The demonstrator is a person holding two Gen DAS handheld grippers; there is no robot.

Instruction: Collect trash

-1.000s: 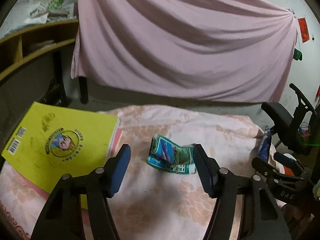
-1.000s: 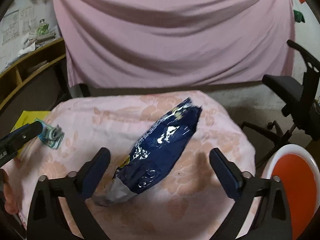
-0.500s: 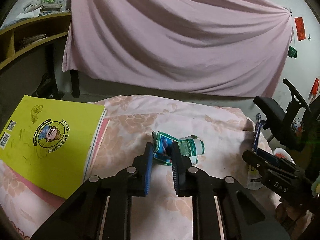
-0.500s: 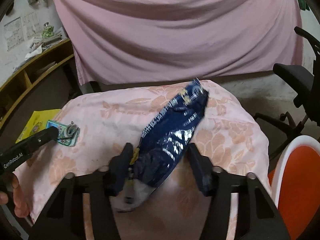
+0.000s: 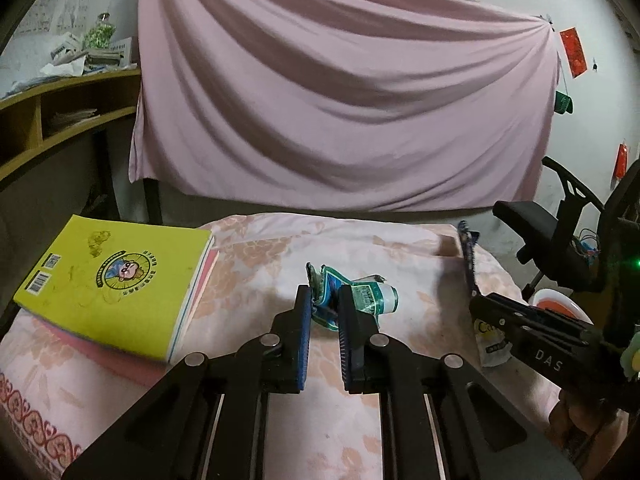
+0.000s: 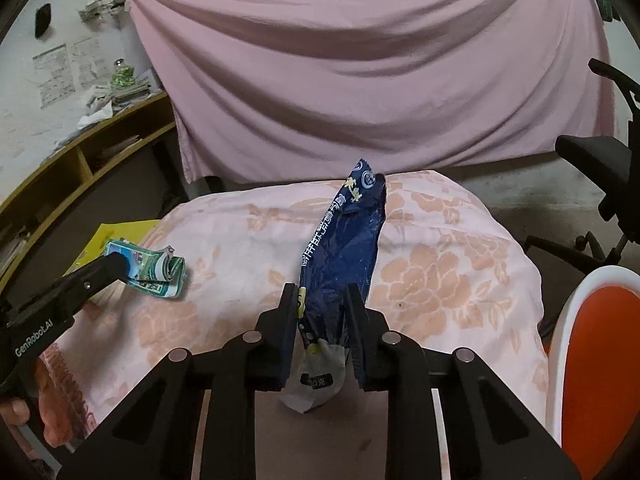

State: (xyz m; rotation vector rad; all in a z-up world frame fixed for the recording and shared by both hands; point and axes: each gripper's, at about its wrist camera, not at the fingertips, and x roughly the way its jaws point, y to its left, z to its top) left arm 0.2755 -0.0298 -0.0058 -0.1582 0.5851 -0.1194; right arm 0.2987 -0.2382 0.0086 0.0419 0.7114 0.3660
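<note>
A crumpled green and blue wrapper (image 5: 360, 294) lies on the pink floral table cover (image 5: 260, 264). My left gripper (image 5: 325, 300) is shut on its near end. The wrapper also shows in the right wrist view (image 6: 150, 270) with the left gripper (image 6: 116, 266) on it. My right gripper (image 6: 322, 300) is shut on a dark blue snack bag (image 6: 344, 248), which stands up on edge between the fingers. The bag's edge shows in the left wrist view (image 5: 468, 256), with the right gripper (image 5: 480, 304) below it.
A yellow book (image 5: 116, 284) lies on the cover at the left. An orange and white bin (image 6: 600, 348) stands low at the right. A black office chair (image 5: 560, 232) is beyond it. A pink sheet (image 5: 340, 100) hangs behind. Wooden shelves (image 5: 52, 120) stand at the left.
Both grippers have closed from wide open onto their items. The blue bag has been lifted from lying flat to standing on edge.
</note>
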